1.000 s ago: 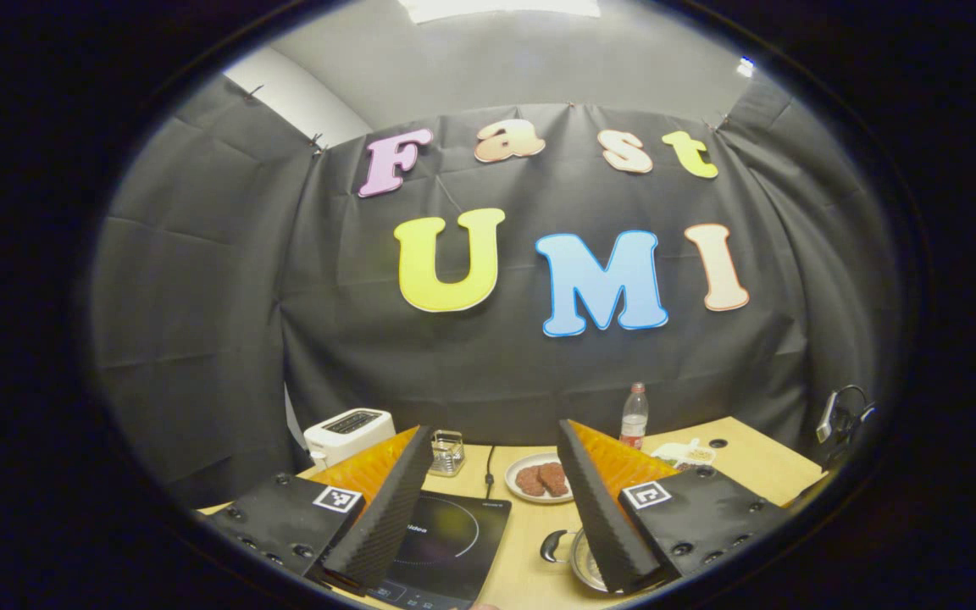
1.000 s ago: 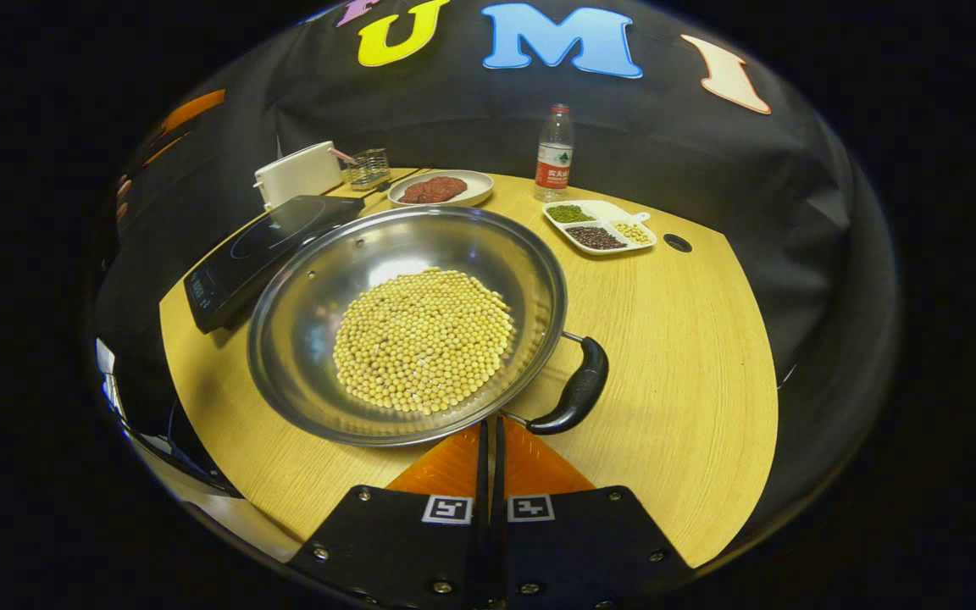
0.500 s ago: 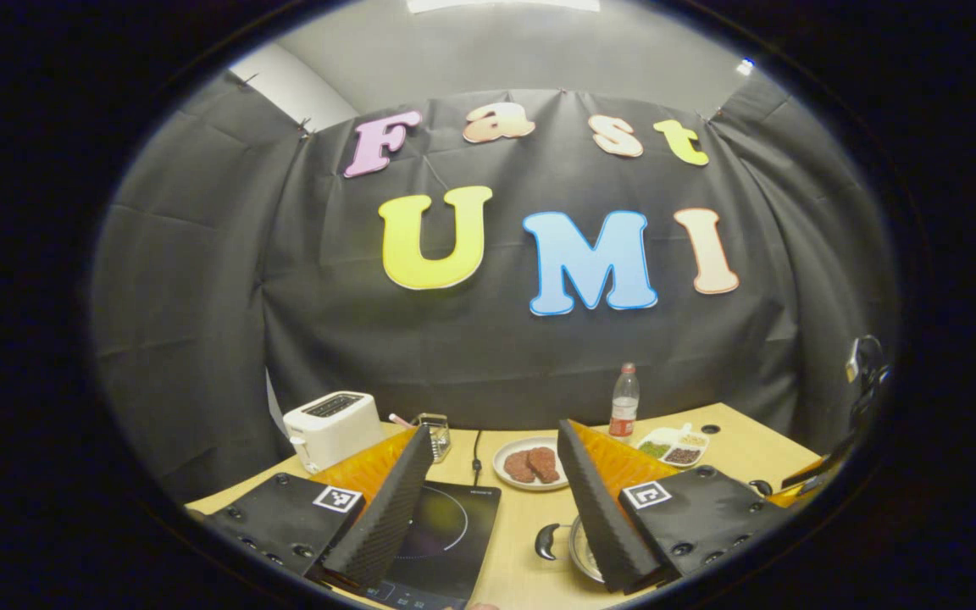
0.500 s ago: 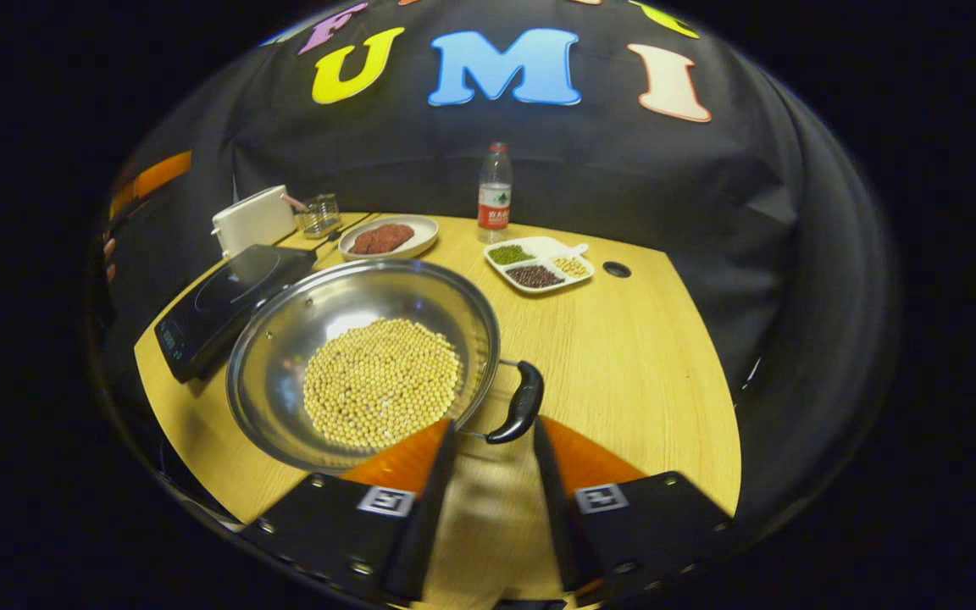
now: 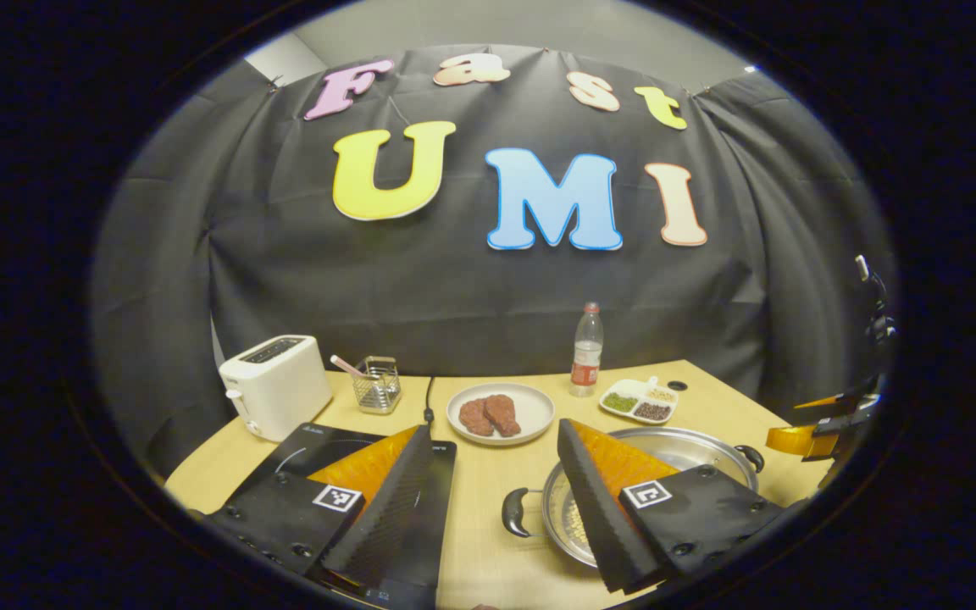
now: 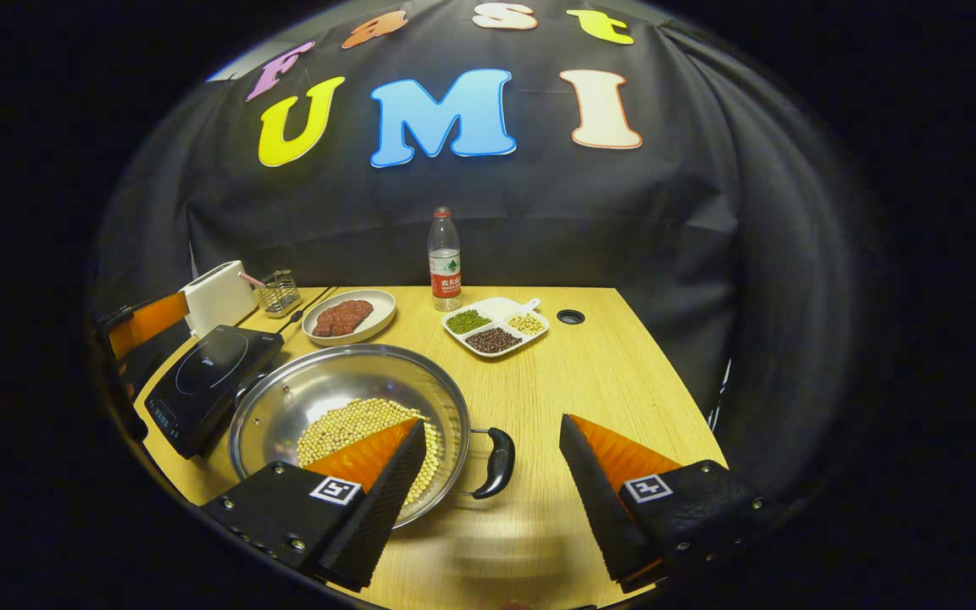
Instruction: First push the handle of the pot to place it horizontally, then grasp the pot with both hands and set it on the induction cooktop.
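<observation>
Right gripper (image 6: 488,500): fingers were pressed together a second ago, now spread wide, pulled back above the near black handle (image 6: 498,462). Left gripper (image 5: 496,508) also apart, lowered toward the table (image 6: 623,381). Judgement: the push looks finished, two-handed grasp next. Pot (image 6: 344,402) of soybeans sits just right of the induction cooktop (image 6: 204,381); its handle-to-handle axis runs left-right.

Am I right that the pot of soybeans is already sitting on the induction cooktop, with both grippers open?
Not quite. In the right gripper view the pot sits on the table beside the induction cooktop, not on it. The rest holds: the left gripper and right gripper are both open.
</observation>
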Demonstrator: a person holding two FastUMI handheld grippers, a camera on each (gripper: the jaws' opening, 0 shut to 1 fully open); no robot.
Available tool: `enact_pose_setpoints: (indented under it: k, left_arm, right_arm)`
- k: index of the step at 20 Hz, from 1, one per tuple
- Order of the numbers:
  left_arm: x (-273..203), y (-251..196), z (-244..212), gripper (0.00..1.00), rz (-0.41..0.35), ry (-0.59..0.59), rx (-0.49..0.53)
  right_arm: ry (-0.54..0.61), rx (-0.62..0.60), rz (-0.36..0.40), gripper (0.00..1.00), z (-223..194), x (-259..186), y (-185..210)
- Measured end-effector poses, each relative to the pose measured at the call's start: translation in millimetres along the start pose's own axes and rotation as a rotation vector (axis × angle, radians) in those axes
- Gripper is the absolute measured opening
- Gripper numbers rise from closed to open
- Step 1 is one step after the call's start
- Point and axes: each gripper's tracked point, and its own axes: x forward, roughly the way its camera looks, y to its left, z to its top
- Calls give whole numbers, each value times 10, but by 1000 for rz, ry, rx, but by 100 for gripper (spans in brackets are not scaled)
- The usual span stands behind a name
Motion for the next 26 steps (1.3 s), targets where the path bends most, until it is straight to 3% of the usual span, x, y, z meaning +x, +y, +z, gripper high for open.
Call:
enact_pose_setpoints:
  k: [3, 6, 7, 22, 23, 24, 25, 26]
  left_arm:
    - [188, -69, -241, 93, -29, 63, 3]
    - [369, -132, -459, 100, -50, 120, 5]
    - [410, -140, -538, 94, -53, 140, 8]
    - [765, -294, -1436, 100, -78, 381, 18]
    - [771, -300, -1467, 99, -74, 391, 21]
    - [773, -301, -1481, 90, -72, 398, 22]
    - [775, -299, -1505, 89, -67, 404, 25]
    - [770, -287, -1514, 87, -60, 410, 30]
  right_arm:
    - [14, 24, -8, 97, -37, 82, 25]
    - [33, 36, -14, 97, -96, 171, 43]
    - [38, 36, -14, 97, -104, 197, 49]
    - [193, 67, -12, 97, -518, 514, 77]
    - [201, 69, -9, 89, -529, 532, 88]
    - [206, 69, -4, 87, -540, 544, 100]
    - [198, 65, -20, 86, -533, 542, 70]
    - [191, 67, -15, 71, -514, 588, 66]
